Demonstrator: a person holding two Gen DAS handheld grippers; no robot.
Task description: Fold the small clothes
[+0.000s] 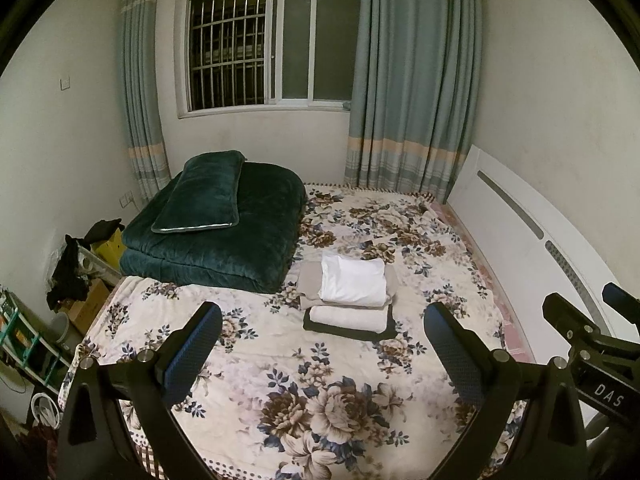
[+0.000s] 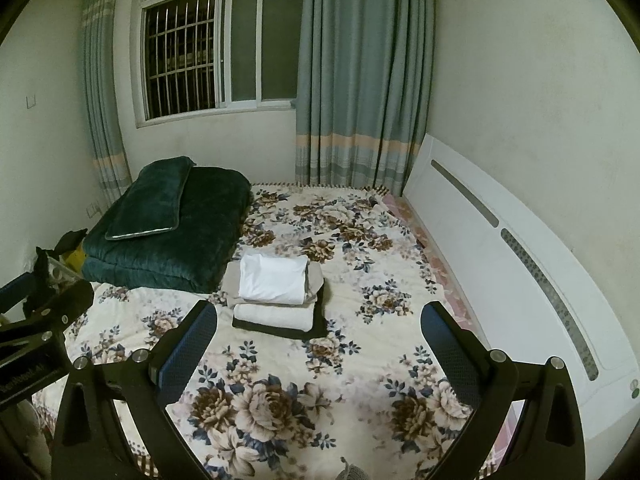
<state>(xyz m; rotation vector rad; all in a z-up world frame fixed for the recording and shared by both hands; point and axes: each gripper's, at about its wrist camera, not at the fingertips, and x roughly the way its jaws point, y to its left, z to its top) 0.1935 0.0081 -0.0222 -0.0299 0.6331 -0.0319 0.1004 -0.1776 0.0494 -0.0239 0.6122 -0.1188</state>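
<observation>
A stack of folded small clothes (image 1: 349, 300) lies mid-bed on the floral bedspread (image 1: 280, 380): a white piece (image 1: 354, 280) on top of beige ones, a cream roll (image 1: 348, 318) and a dark piece (image 1: 348, 332) below. The stack also shows in the right wrist view (image 2: 276, 296). My left gripper (image 1: 322, 328) is open and empty, held above the bed in front of the stack. My right gripper (image 2: 318, 328) is open and empty, just right of the stack. The right gripper's body shows at the right edge of the left wrist view (image 1: 592, 344).
A folded dark green quilt (image 1: 224, 248) with a green pillow (image 1: 204, 196) sits at the bed's far left. A white headboard (image 1: 532, 240) runs along the right. Clutter and boxes (image 1: 80, 280) stand left of the bed. Window and curtains (image 1: 412, 80) are behind.
</observation>
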